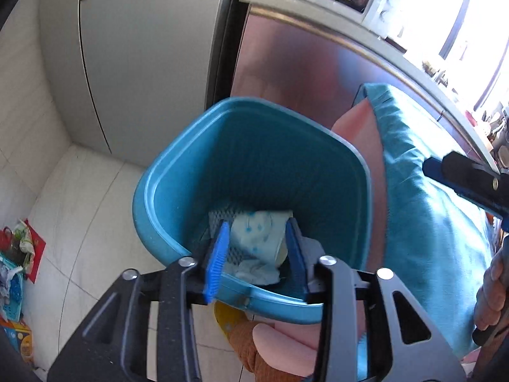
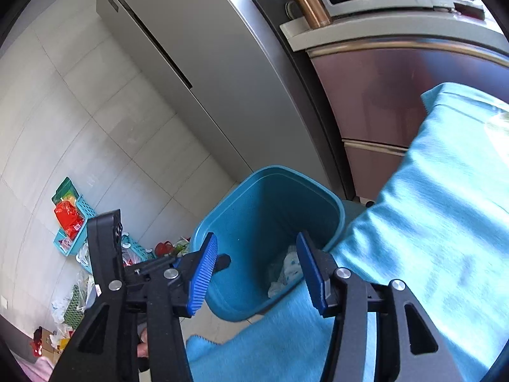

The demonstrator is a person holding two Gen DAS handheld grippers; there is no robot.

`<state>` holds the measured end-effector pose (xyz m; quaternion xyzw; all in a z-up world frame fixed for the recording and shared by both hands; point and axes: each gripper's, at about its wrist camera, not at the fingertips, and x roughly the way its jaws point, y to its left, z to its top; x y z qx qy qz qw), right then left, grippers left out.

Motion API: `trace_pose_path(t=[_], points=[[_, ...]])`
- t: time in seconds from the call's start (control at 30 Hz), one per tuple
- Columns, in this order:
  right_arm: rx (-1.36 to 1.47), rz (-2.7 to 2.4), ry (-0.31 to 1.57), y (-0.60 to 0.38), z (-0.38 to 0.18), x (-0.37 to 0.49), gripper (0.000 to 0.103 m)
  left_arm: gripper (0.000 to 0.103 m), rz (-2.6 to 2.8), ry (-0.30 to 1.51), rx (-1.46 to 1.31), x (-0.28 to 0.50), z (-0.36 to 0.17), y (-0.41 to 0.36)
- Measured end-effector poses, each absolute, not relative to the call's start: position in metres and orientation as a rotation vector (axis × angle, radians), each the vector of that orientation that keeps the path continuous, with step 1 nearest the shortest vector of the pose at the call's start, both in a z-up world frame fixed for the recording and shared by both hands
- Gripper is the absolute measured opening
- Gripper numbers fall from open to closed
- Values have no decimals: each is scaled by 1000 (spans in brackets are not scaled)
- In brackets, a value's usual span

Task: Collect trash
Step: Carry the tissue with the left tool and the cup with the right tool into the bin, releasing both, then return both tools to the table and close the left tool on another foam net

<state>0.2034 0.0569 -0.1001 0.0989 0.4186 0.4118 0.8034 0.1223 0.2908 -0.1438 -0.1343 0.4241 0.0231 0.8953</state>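
A blue plastic bin stands on the floor beside a teal-covered seat. At its bottom lies crumpled white paper with blue dots, also visible in the right wrist view as the paper. My left gripper hangs over the bin's near rim with its blue pads apart. The paper shows between them but lies lower down, untouched. My right gripper is open and empty, aimed at the bin from the side. One of its fingers reaches in at the right.
A grey fridge and a reddish cabinet stand behind the bin. A teal cloth over a pink cushion lies to the right. Baskets and red bags clutter the floor at the left. A hand grips the right tool.
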Motion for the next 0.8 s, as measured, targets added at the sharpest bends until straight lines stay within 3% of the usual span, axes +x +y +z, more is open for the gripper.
trace_pose_path(t=[0.13,0.3,0.8], points=[[203,863,828,25,-82,182,59,57,-1,777,-222,108,-116,267],[186,794,748,-25,-61,149,64,66,-124,678,-179,96,-86,223],[206,437,613,-191,-40,88,65,68,-522,659,-99,101,-60,50]])
